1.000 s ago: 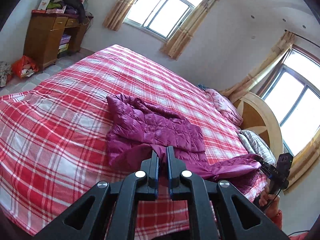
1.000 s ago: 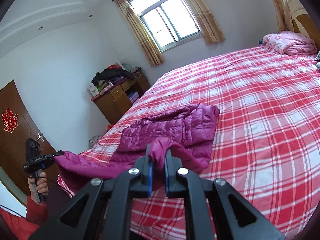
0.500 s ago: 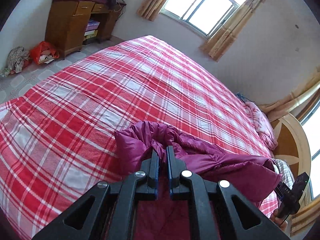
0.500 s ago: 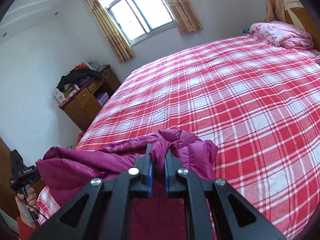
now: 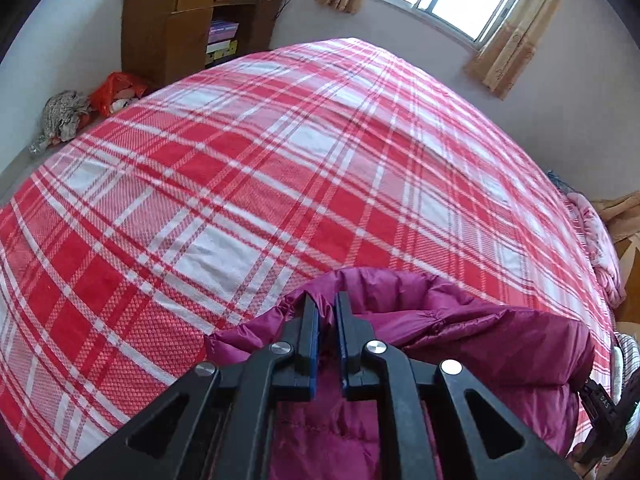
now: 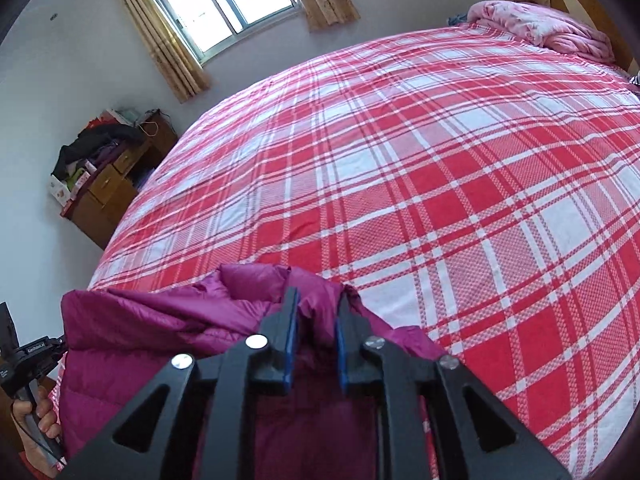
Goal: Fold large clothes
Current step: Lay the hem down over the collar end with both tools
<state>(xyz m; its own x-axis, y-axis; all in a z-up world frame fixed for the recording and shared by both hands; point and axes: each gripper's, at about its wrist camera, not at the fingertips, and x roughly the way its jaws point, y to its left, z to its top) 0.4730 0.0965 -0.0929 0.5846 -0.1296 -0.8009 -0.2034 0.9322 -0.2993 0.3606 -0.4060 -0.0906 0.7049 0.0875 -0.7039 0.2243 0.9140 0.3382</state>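
A magenta quilted down jacket [image 5: 472,344] lies bunched at the near edge of the bed. My left gripper [image 5: 327,300] is shut on a fold of its edge. My right gripper [image 6: 318,300] also holds a fold of the jacket [image 6: 160,332] between its jaws, which stand a little apart around the fabric. The jacket stretches between the two grippers, and most of it is hidden under them. The right gripper shows at the left wrist view's lower right edge [image 5: 604,412], and the left gripper shows at the right wrist view's lower left edge [image 6: 28,356].
The red and white plaid bed cover [image 5: 280,168] fills both views. A wooden desk [image 5: 188,20] piled with clothes stands by the far wall, with bags [image 5: 116,92] on the floor. A pink folded blanket [image 6: 540,28] lies by the headboard.
Both grippers have carried the jacket's edge forward over the rest of the jacket and lowered toward the bed. The right gripper's jaws stand a little wider apart than before.
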